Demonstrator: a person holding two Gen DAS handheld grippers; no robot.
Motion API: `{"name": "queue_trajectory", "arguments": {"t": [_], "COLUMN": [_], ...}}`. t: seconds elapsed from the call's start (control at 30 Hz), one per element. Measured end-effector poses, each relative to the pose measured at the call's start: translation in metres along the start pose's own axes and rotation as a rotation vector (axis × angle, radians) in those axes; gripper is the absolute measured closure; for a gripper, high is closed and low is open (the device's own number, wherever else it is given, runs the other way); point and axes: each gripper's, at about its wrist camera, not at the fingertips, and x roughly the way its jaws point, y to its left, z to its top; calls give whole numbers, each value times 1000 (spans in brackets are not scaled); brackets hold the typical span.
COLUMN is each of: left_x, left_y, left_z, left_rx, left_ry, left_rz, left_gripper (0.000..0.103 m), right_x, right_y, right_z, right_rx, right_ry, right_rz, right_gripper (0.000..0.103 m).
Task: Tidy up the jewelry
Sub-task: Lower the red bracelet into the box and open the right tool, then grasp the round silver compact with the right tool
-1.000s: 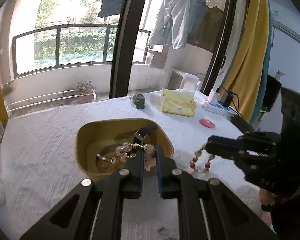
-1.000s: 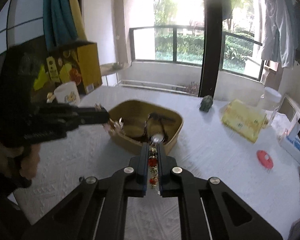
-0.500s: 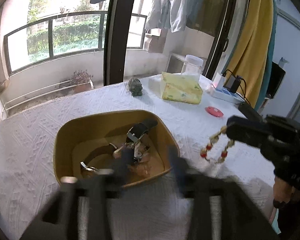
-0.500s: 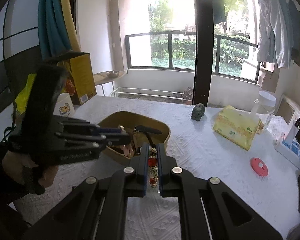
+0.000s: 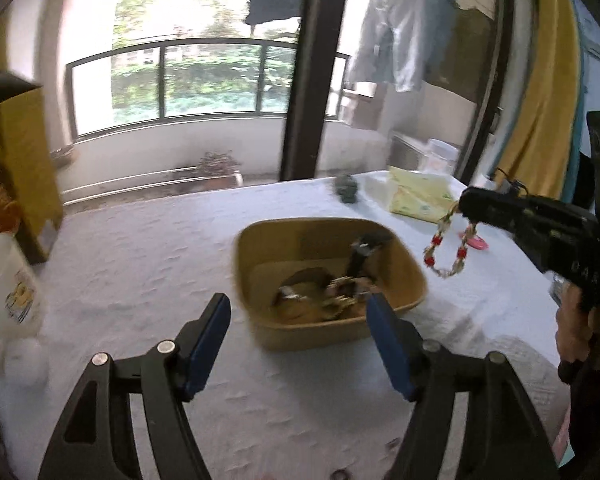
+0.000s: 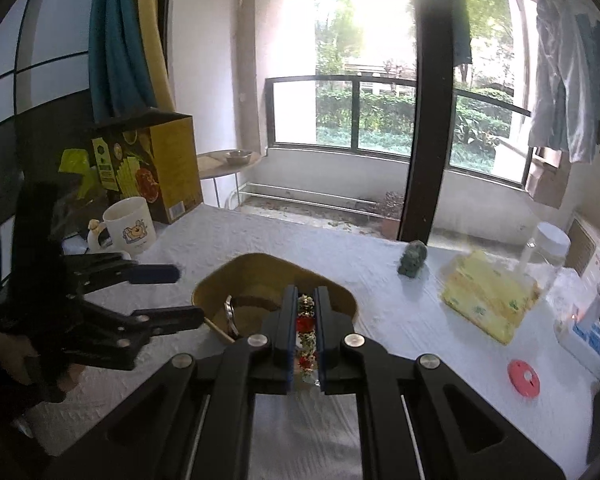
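A tan tray (image 5: 260,276) on the white-clothed desk (image 5: 148,256) held a tangle of jewelry (image 5: 332,292), with a dark watch strap (image 5: 360,252) leaning up against its far wall. The left gripper (image 5: 298,334) hung just short of the tray's near rim with its jaws opening and nothing between them, while the right gripper (image 6: 305,328) was clamped on a beaded bracelet (image 5: 448,248) that dangled in the air beside the tray's right edge. A mug (image 6: 130,230), a yellow box (image 6: 156,168), a small green figurine (image 6: 412,258), a yellow tissue pack (image 6: 488,300) and a pink disc (image 6: 523,378) stood around, well apart from the tray.
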Motion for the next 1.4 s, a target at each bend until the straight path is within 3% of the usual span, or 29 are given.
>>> {"name": "queue_trajectory", "arguments": {"t": [0.17, 0.5, 0.97, 1.4], "left_x": [-5, -16, -46, -73], "left_y": [23, 29, 18, 12], "left_z": [-7, -6, -24, -62], "left_rx": [-60, -65, -66, -93], "left_ry": [0, -45, -78, -63], "left_rz": [40, 91, 91, 47], "left_gripper": [33, 33, 33, 33], "right_x": [19, 47, 8, -21], "right_y": [10, 11, 25, 62], "right_z": [12, 15, -9, -56], "right_rx": [-25, -11, -10, -5], "right_ry": [0, 73, 95, 148], "right_rz": [6, -26, -48, -24], "right_gripper": [96, 94, 91, 73]}}
